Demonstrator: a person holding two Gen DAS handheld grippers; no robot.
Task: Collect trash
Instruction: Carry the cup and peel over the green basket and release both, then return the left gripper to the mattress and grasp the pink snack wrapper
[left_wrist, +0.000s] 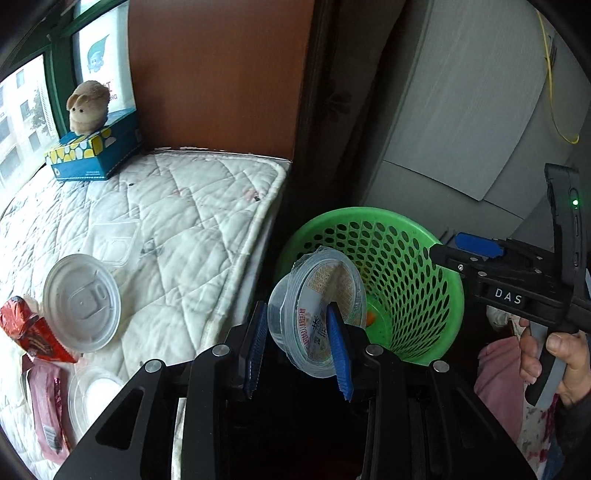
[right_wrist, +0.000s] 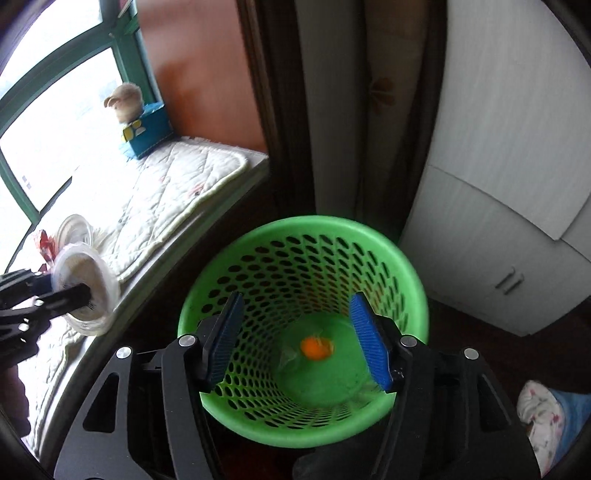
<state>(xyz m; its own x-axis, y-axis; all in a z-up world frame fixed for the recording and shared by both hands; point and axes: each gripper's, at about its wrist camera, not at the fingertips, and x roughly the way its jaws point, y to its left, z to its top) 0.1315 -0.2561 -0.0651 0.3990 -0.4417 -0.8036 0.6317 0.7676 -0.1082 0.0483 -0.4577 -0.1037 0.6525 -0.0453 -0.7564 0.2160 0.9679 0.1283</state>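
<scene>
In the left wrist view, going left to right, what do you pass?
Red wrapper → clear round lid → plastic cup in the left hand-held gripper → green basket → right hand-held gripper.

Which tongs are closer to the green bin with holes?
Right. The right tongs hang open right above the green plastic bin; the left tongs, holding a clear plastic cup, sit beside its rim.

One green basket (right_wrist: 369, 236), one sealed cup (left_wrist: 317, 314), two lids (left_wrist: 81, 302), one plush toy (left_wrist: 88, 107).

Both wrist fisheyes tilt downward — right directly over the green perforated plastic basket (right_wrist: 303, 295), left beside it; both share it.
</scene>
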